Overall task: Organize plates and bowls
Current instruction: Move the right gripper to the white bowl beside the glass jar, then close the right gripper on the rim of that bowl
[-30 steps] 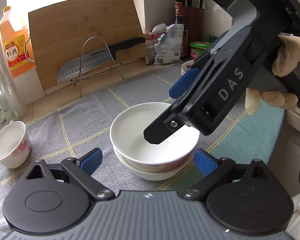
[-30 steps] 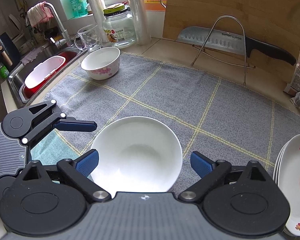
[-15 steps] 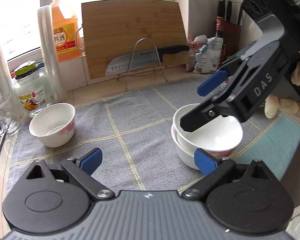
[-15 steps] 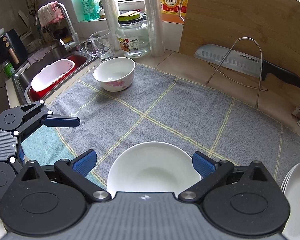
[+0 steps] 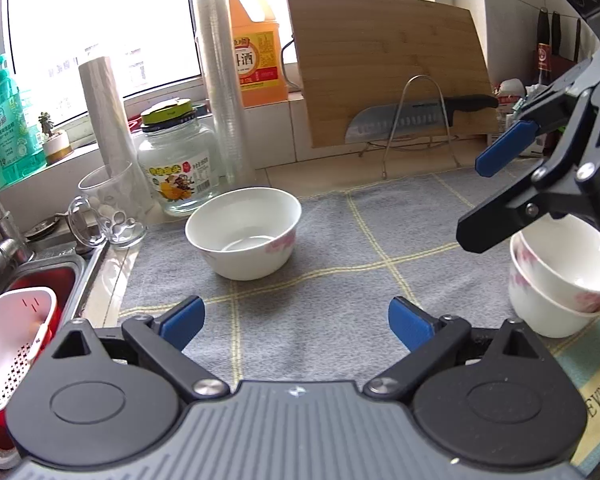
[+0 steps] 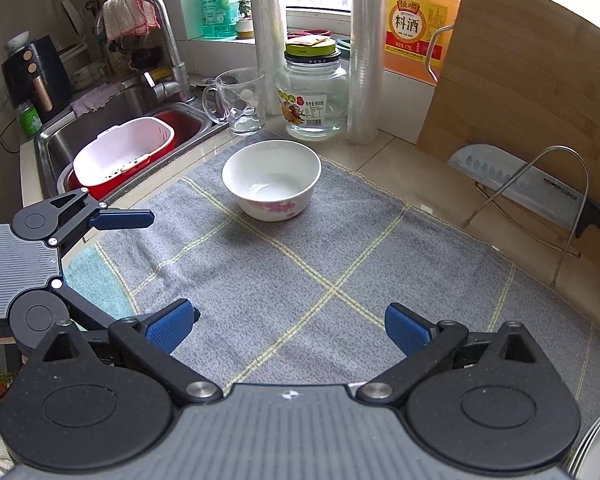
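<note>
Both grippers are empty with jaws spread wide: the left gripper (image 5: 294,322) and right gripper (image 6: 288,328) hover over the grey cloth (image 5: 320,248). Straight ahead of both, well apart from the fingertips, sits one loose bowl (image 5: 244,232). To the left gripper's right, two bowls are already nested (image 5: 560,280). Stacked plates (image 6: 598,446) wait beside the right gripper. The loose bowl likely remains to stack.

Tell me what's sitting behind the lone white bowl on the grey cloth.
Behind the lone bowl stand a glass jar with a dark lid, a clear mug and a tall sleeve of plastic cups. The bowl's rim hides the jar's foot in the left wrist view.
</note>
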